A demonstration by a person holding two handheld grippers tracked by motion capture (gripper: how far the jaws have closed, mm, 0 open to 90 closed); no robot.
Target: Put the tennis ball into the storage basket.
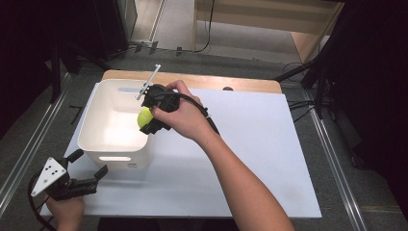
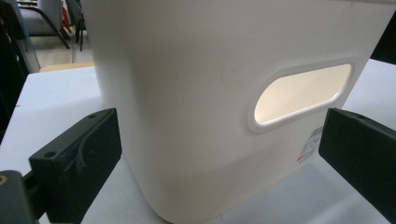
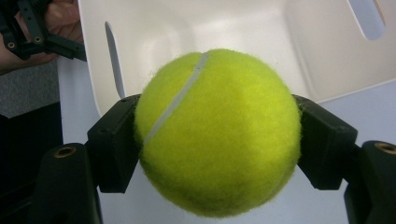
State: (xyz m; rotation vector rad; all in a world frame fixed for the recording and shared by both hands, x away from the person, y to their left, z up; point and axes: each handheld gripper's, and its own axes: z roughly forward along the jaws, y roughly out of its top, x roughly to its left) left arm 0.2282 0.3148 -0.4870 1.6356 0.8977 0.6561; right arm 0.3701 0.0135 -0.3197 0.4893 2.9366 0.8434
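A yellow-green tennis ball (image 1: 144, 116) (image 3: 217, 133) is clamped between the jaws of my right gripper (image 1: 146, 117) (image 3: 217, 140), which hangs over the right rim of a white plastic bin (image 1: 113, 139) (image 3: 196, 32). The bin's inside looks bare in the right gripper view. My left gripper (image 1: 88, 164) (image 2: 224, 154) rests low at the table's front left, open, its jaws spread before the bin's near wall (image 2: 187, 93) and its oval handle slot (image 2: 301, 93). Nothing lies between those jaws.
The bin stands on a white board (image 1: 240, 144) over a wooden table (image 1: 231, 83). The board's right half is bare. Dark stands and cables ring the table on the floor.
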